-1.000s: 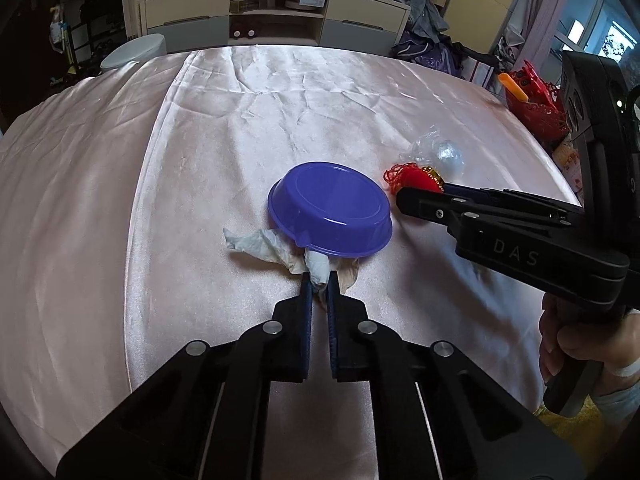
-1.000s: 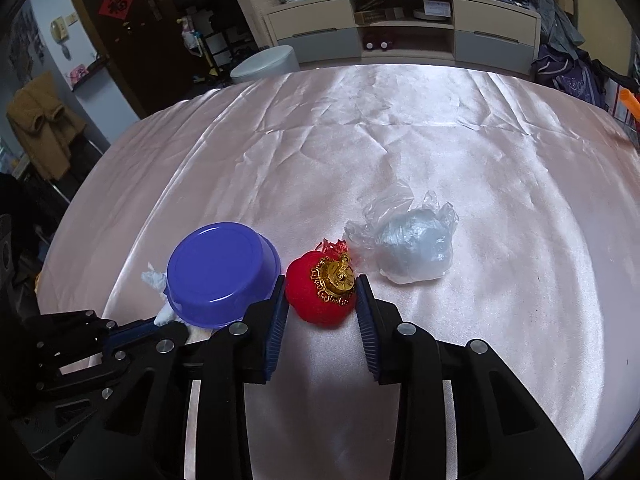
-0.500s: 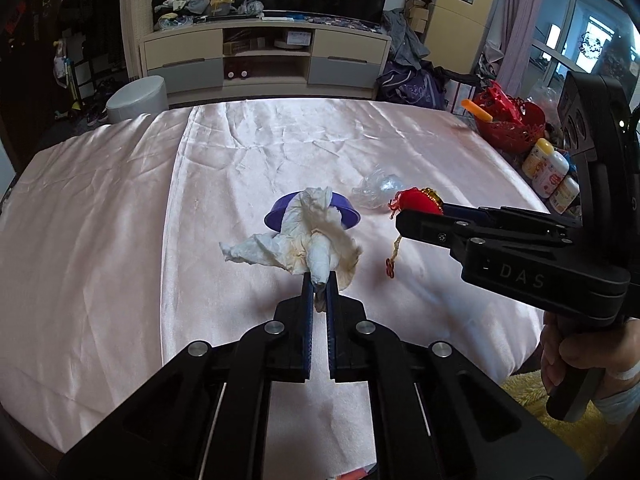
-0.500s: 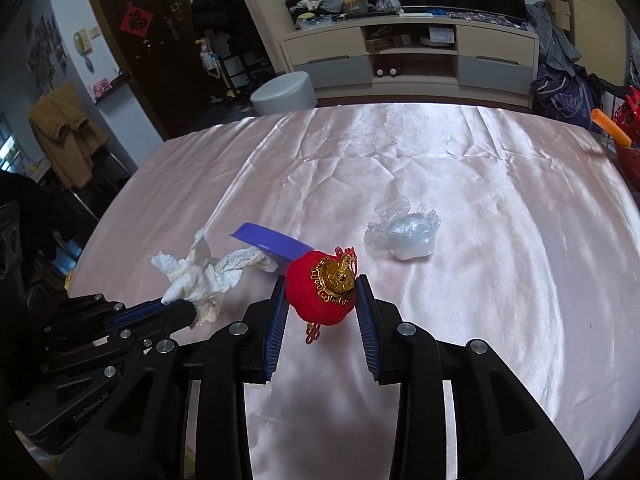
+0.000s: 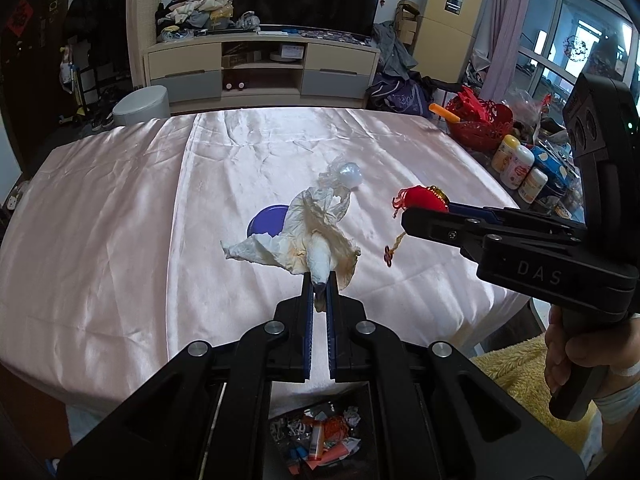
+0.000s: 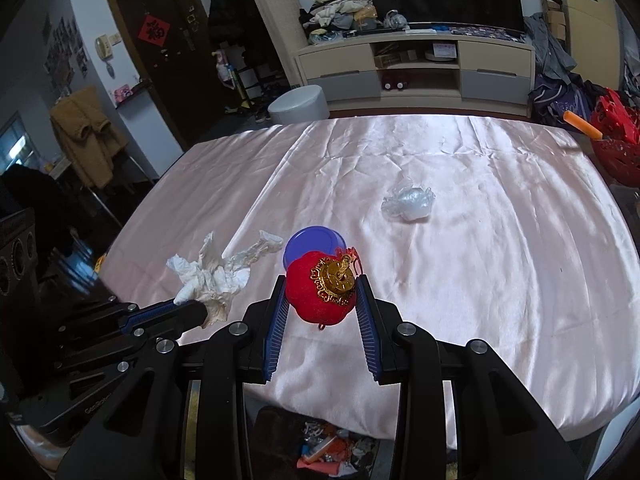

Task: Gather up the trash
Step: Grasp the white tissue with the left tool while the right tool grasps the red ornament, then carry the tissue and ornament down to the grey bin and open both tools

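Tissue [image 5: 316, 240] pinched in left gripper [image 5: 319, 288], red ornament [image 6: 322, 294] in right gripper [image 6: 322, 300], above littered bin [image 6: 332, 450].

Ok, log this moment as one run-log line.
left gripper: shut on tissue | right gripper: shut on red ornament | plastic wad, purple bowl: on table | bin: below

Item count: table surface and grippers

Two grippers: left gripper [image 5: 319, 286], right gripper [image 6: 322, 300]. One crumpled tissue [image 5: 308, 236]. One red lantern ornament [image 6: 320, 294]. One blue bowl [image 6: 314, 242]. One clear plastic bag wad [image 6: 409, 204]. One pink tablecloth [image 6: 480, 272]. One bin of trash [image 5: 316, 436] below the table edge. One red basket [image 5: 482, 130]. Three visible white bottles [image 5: 518, 166] beside it.
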Demonstrator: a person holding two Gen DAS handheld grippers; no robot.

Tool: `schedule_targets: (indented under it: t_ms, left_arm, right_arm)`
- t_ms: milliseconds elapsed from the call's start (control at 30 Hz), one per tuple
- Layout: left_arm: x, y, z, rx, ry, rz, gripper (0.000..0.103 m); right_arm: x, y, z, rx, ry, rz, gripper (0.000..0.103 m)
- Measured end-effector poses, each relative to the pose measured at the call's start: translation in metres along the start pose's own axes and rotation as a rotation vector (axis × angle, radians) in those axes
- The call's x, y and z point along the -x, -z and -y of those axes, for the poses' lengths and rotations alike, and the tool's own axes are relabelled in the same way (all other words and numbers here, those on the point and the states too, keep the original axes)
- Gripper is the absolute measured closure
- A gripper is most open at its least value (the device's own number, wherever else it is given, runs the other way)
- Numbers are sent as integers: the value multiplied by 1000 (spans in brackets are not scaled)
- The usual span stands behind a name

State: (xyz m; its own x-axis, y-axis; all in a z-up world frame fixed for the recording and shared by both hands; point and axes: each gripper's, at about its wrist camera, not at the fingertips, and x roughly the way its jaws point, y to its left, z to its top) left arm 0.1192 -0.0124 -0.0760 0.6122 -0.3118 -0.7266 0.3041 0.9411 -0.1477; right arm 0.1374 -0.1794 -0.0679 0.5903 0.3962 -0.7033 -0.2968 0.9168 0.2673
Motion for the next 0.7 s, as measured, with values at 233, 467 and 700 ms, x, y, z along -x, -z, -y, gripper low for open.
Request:
schedule_targets:
  t_ms: [233,467,700]
  left_arm:
    - [19,30,12,1,1,-8,99]
    - [18,72,20,15,16,-55,98]
    - [0,118,20,50,34,-137,98]
  right_arm:
    - [24,30,-3,-5,-15,4,68]
    - [31,70,-1,-9,-16,-27,68]
    - [22,118,3,-13,-9,-94,68]
